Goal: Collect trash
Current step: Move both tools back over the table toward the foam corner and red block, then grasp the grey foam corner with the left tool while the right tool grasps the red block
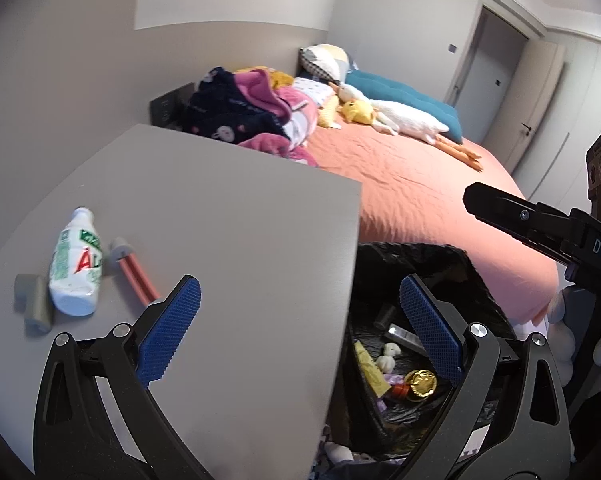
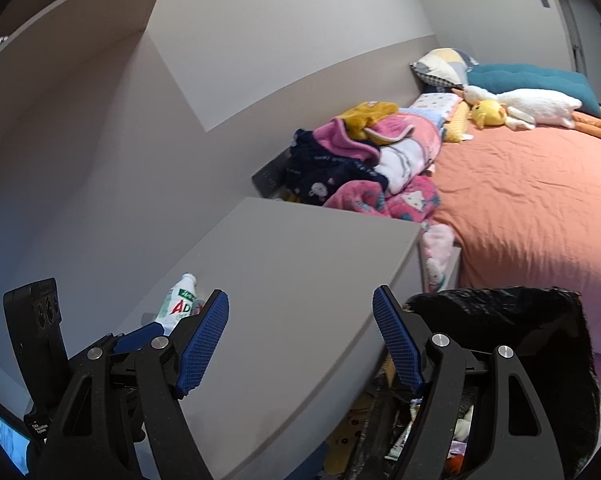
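A white plastic bottle [image 1: 75, 264] with a green and red label lies on the grey table top [image 1: 228, 216] at the left, between a grey block [image 1: 34, 302] and a pink-handled object [image 1: 134, 272]. The bottle also shows in the right wrist view [image 2: 177, 302]. A bin lined with a black bag [image 1: 428, 264] stands by the table's right edge and holds several bits of trash [image 1: 404, 372]. My left gripper [image 1: 298, 328] is open and empty over the table edge and the bin. My right gripper [image 2: 300, 344] is open and empty over the table's front; it shows at the right of the left wrist view [image 1: 512, 216].
A bed with an orange sheet [image 1: 412, 184] lies behind the bin, with piled blankets [image 1: 252, 112], plush toys [image 1: 380, 114] and a teal pillow [image 1: 400, 90]. A grey wall runs behind the table. Doors [image 1: 492, 80] stand at the far right. The bin also appears in the right wrist view [image 2: 520, 320].
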Tool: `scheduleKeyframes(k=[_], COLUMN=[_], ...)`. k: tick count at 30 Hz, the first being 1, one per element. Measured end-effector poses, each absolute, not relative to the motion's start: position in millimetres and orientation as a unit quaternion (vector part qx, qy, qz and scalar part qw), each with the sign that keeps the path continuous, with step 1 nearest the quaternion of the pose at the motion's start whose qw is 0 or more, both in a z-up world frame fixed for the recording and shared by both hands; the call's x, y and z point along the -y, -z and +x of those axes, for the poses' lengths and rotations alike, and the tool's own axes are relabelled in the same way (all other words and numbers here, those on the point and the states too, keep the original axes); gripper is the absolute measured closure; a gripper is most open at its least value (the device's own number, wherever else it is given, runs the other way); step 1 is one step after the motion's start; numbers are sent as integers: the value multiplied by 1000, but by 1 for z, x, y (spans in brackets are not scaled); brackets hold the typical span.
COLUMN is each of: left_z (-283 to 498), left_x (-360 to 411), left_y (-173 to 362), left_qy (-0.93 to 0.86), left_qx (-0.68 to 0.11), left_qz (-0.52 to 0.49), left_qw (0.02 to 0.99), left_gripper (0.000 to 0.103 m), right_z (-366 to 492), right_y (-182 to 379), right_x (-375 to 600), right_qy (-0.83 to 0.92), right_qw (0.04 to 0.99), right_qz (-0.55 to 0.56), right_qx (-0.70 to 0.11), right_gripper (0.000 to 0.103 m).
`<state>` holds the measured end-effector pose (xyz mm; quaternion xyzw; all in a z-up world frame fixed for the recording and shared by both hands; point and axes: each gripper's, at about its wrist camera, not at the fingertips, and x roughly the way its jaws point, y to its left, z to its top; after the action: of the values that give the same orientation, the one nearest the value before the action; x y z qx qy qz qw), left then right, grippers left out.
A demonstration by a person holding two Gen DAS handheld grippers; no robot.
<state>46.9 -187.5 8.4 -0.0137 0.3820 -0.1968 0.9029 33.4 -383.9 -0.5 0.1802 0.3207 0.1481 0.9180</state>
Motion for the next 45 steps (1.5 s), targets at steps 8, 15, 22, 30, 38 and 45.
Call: scheduleKeyframes(k=[8,15,22,30,38,45], left_z=[44,39,31,28,34,45], left_x=[152,119,89,54,21,0], left_y=[-7,-3,3,7,14,22], left_qy=[161,129,95,54,27,6], left_qx=[-384,-384,-385,-375,-381,-388], left_qz=[-29,-42,-51,-64,-77,-82], left_qw=[909,913,917,923,921,918], left_gripper=[7,7,7,11,30,34], right_z=[47,55,64,76,89,104], right_y=[3,6,15,26,39,54], right_x=[349,318,285,245,213,195], right_qy=[-178,-204,-230,-261,-275,-277], right_qw=[911,903,894,879,865,855], right_qz=[172,162,150,127,107,100], right_qx=[-330,-341,-355,-378,-405,-427], right_gripper=[28,28,28,36,54,54])
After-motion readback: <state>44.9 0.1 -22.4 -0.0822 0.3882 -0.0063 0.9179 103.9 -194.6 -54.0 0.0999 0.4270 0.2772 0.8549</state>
